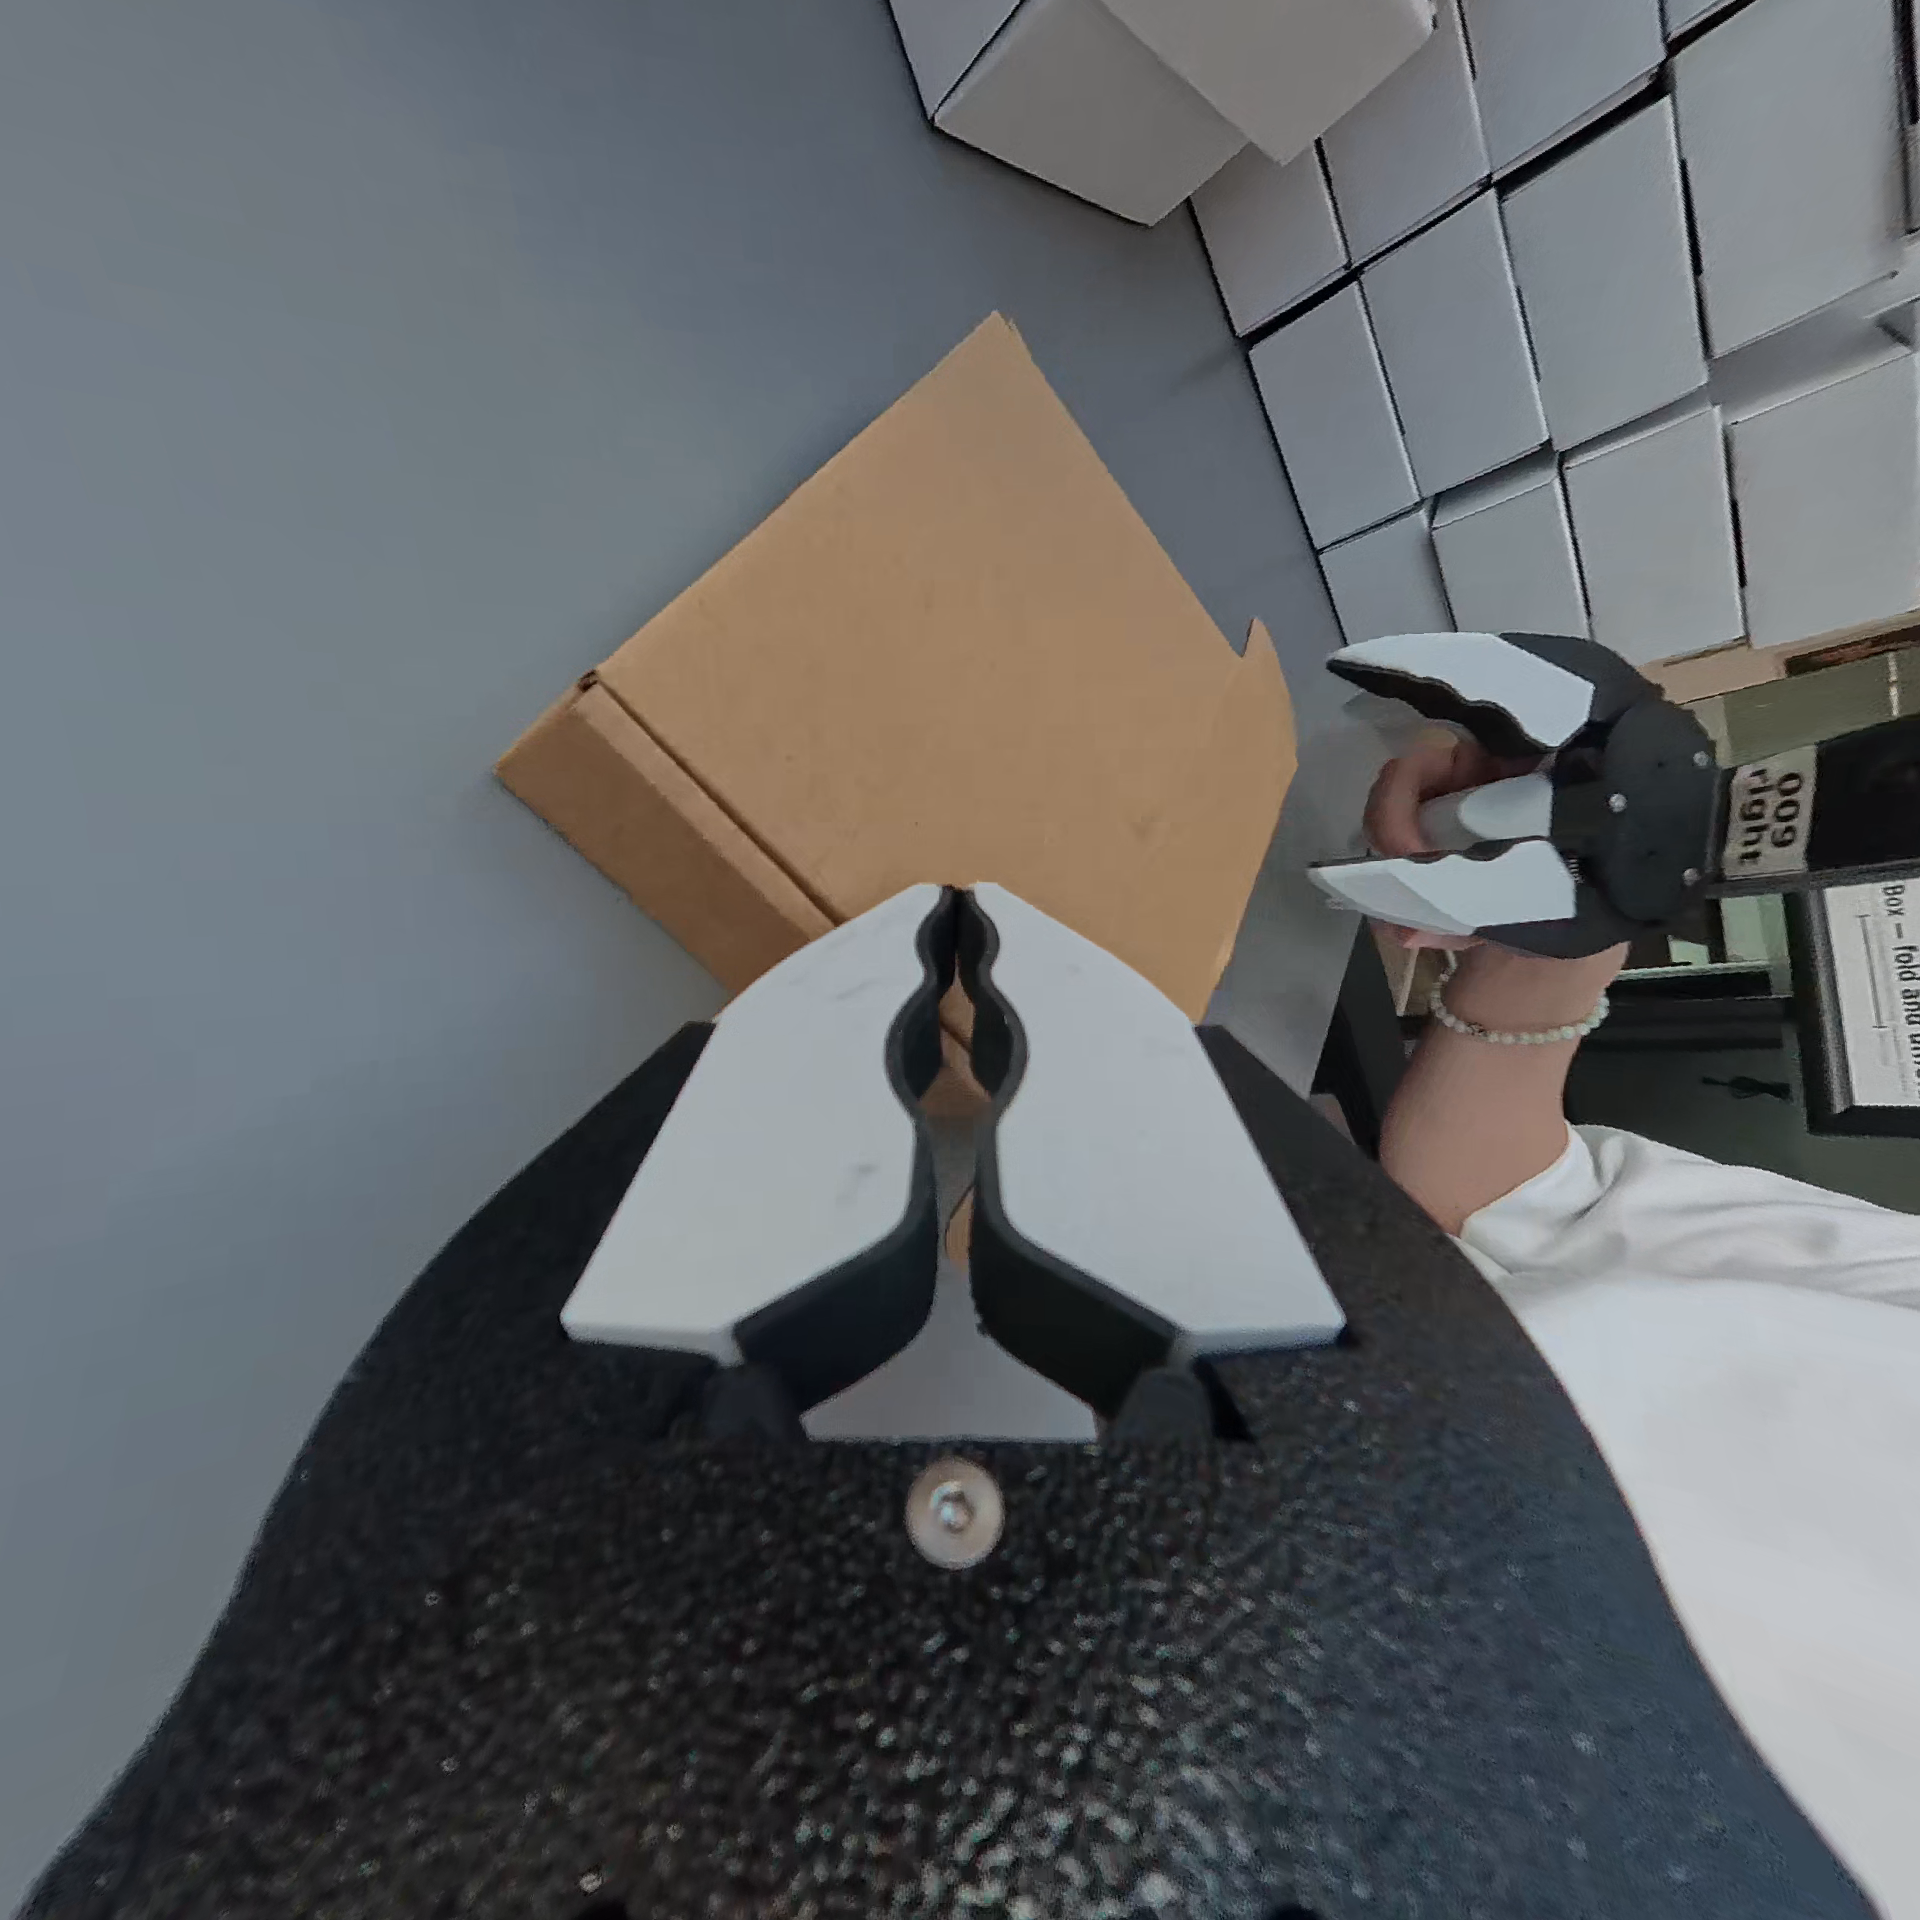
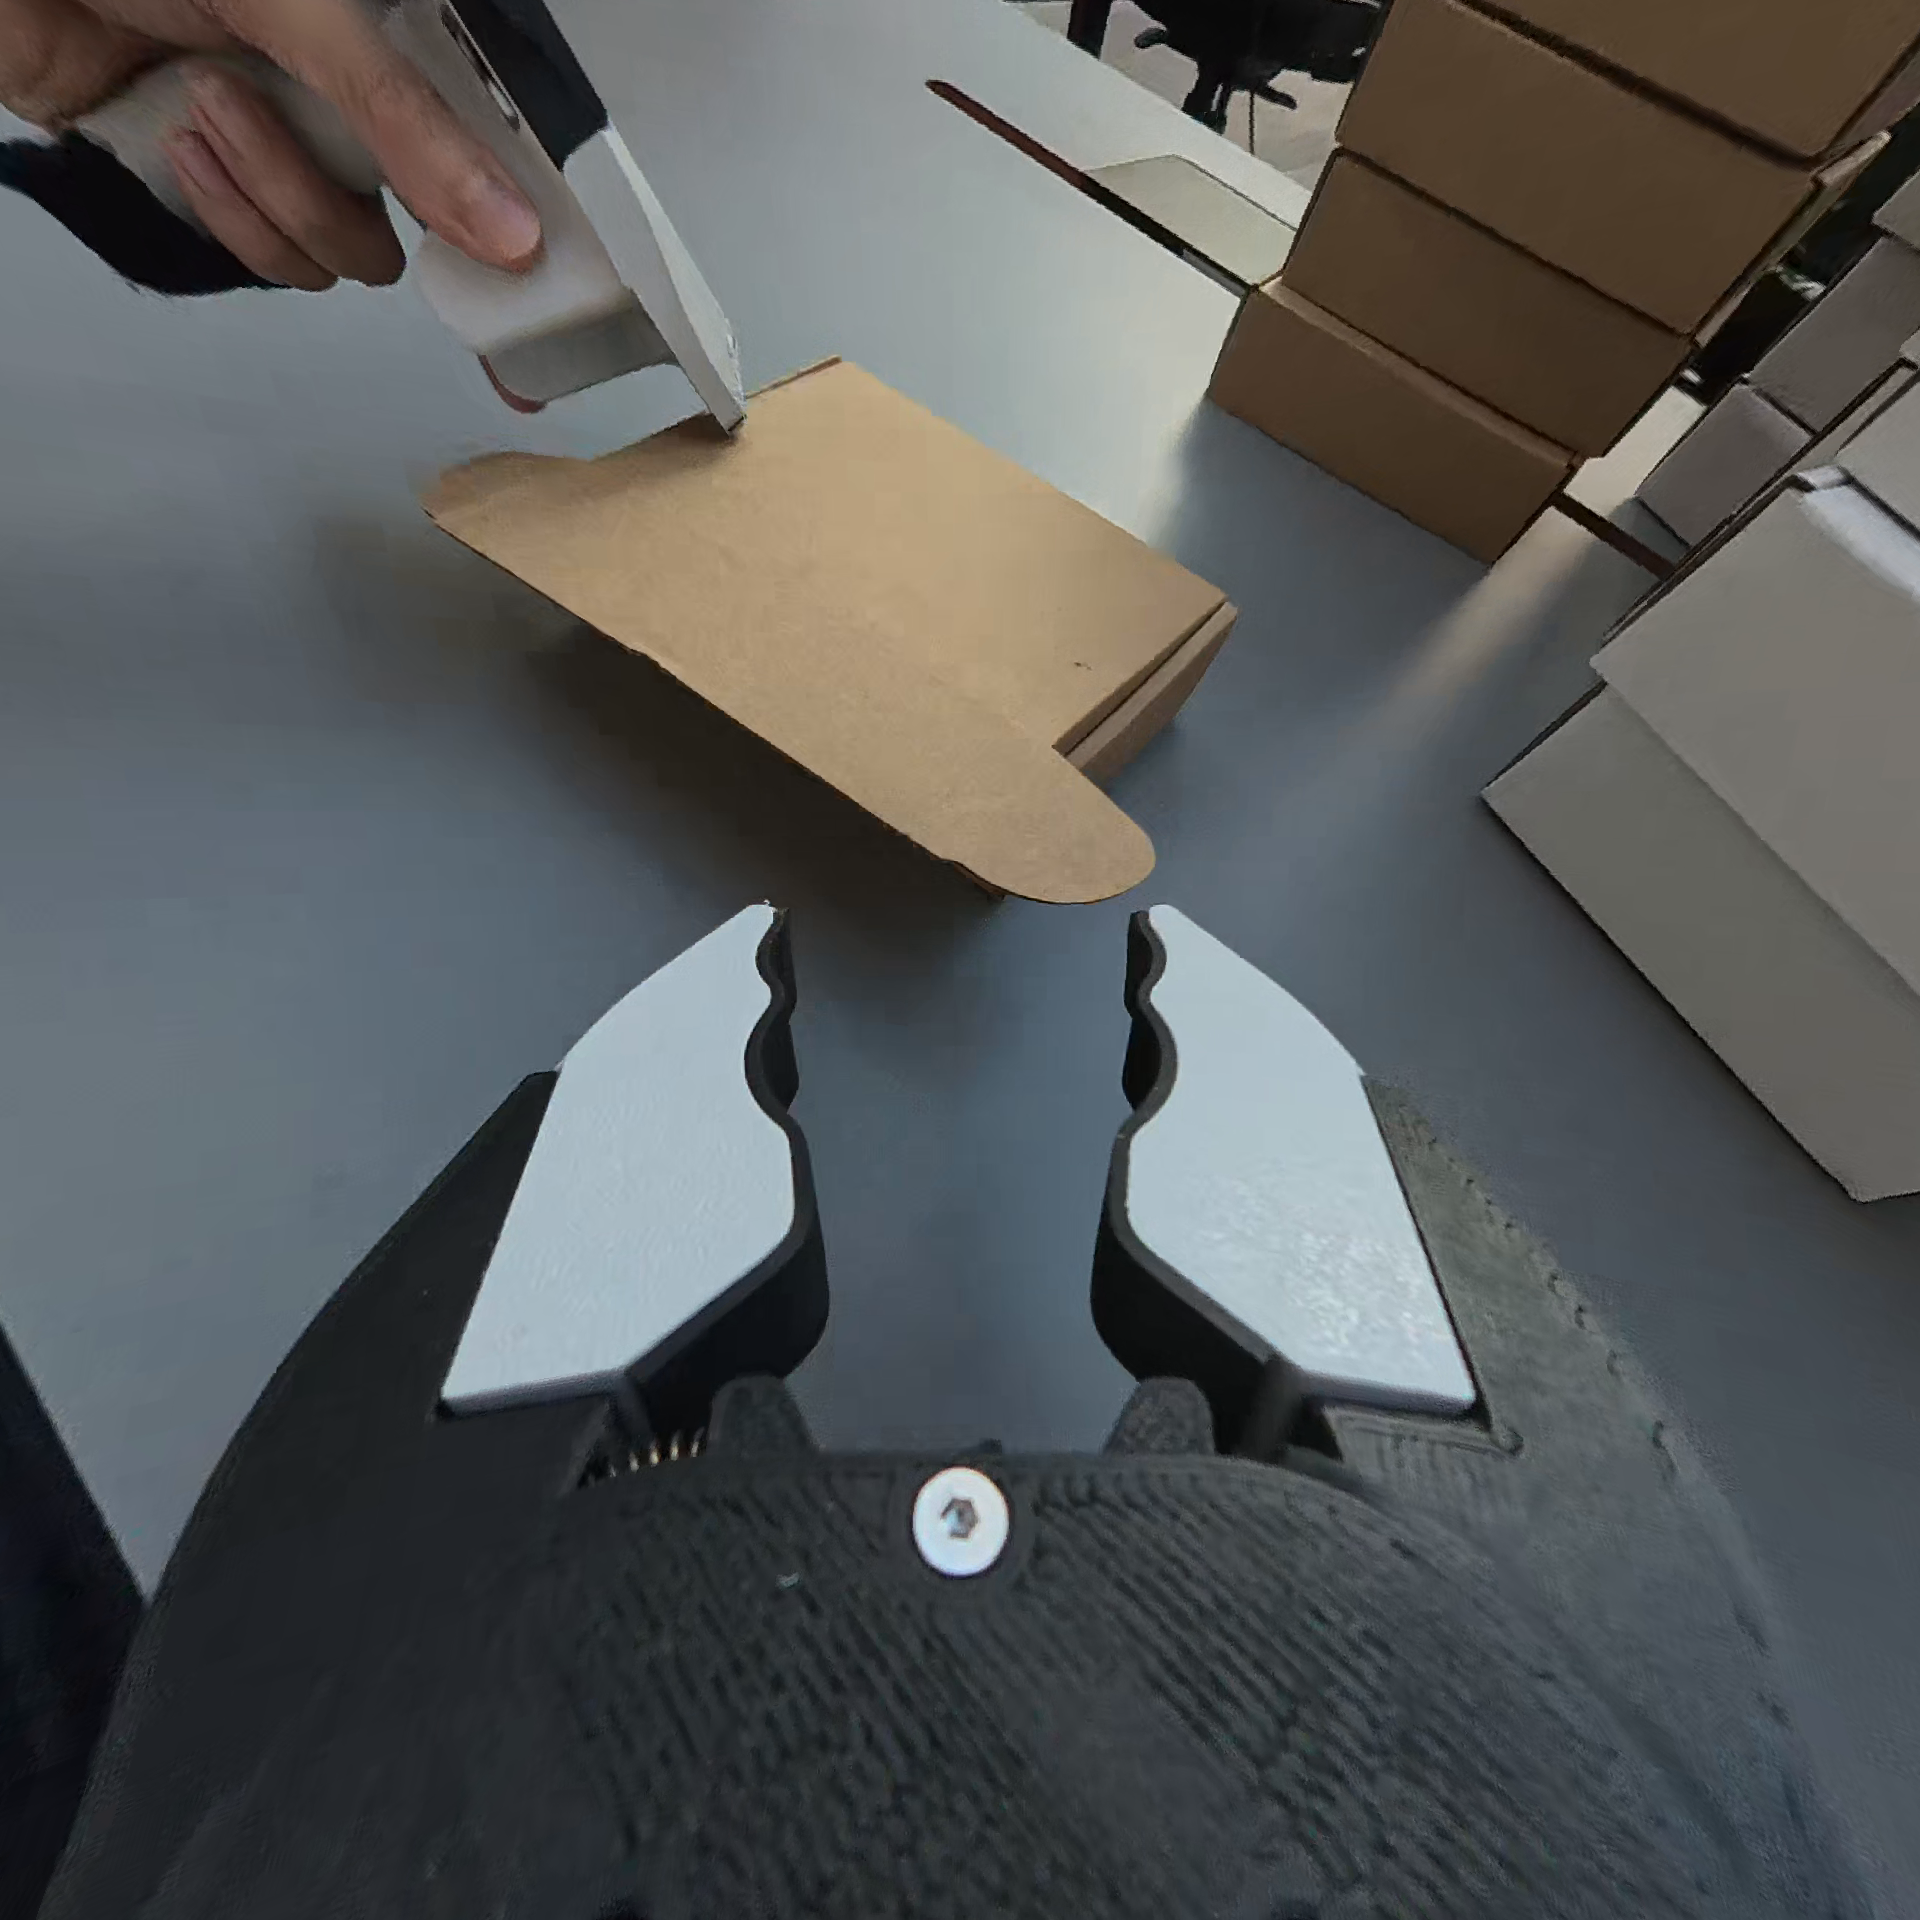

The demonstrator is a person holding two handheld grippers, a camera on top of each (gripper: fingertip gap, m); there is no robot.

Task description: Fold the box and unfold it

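one brown cardboard box (image 2: 831, 613) lies flat-lidded on the grey surface (image 2: 260, 779) at the centre of the right wrist view, its rounded flaps sticking out at the lower right and left. the left claw (image 1: 954, 902), fingers pressed together, has its tip on the box's far edge at upper centre. the right claw (image 2: 956, 935) hovers apart, empty, just below the near flap, with stacked brown boxes (image 2: 1538, 239) and white boxes (image 2: 1766, 727) at right.

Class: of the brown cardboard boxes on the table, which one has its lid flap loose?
The flat brown box lying alone mid-table, under the left claw; the stacked brown boxes are shut.
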